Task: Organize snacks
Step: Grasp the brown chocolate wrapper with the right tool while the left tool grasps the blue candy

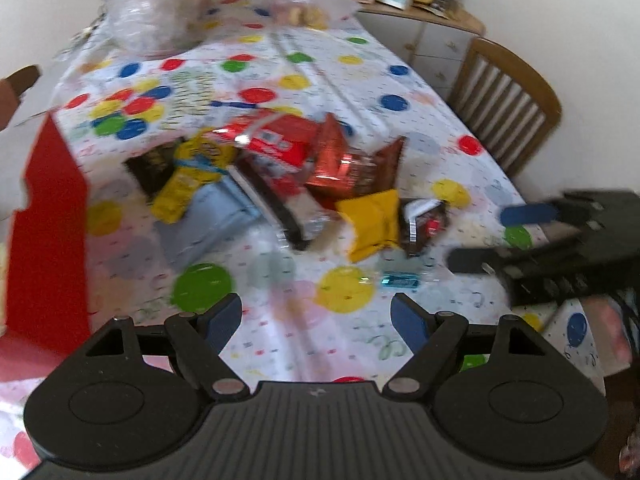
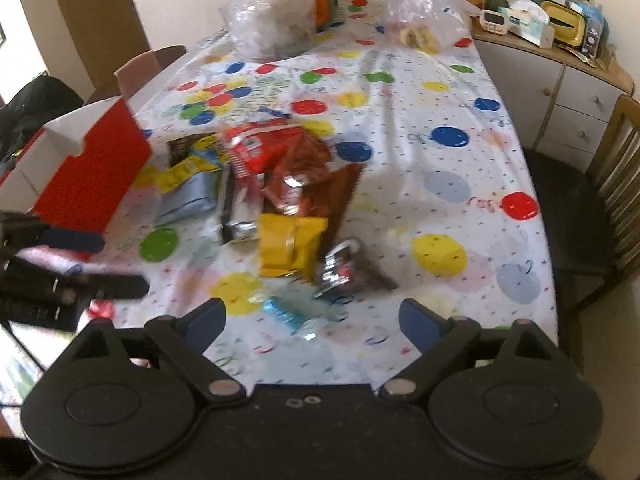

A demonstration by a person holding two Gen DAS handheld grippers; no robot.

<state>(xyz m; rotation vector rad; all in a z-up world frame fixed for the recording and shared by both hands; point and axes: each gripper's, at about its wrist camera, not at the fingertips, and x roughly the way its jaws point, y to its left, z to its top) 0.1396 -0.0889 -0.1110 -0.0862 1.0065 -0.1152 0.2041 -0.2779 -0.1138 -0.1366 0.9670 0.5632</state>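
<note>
A heap of snack packets lies mid-table: a yellow packet [image 1: 374,220] [image 2: 290,246], a red packet [image 1: 272,140] [image 2: 260,148], a brown-red bag [image 1: 352,164] [image 2: 308,184], a light blue packet [image 1: 212,220] [image 2: 188,196] and a small dark packet [image 1: 424,224] [image 2: 348,272]. A small blue candy [image 1: 400,280] [image 2: 286,312] lies nearest. An open red box [image 1: 48,240] [image 2: 92,172] stands at the left. My left gripper [image 1: 316,320] is open and empty, above the table short of the heap. My right gripper [image 2: 312,318] is open and empty, just short of the blue candy.
A balloon-print cloth [image 1: 360,92] [image 2: 440,160] covers the table. Clear plastic bags [image 1: 152,12] [image 2: 276,16] sit at the far end. A wooden chair [image 1: 508,108] [image 2: 616,184] stands on the right, a cluttered sideboard [image 2: 540,52] behind it.
</note>
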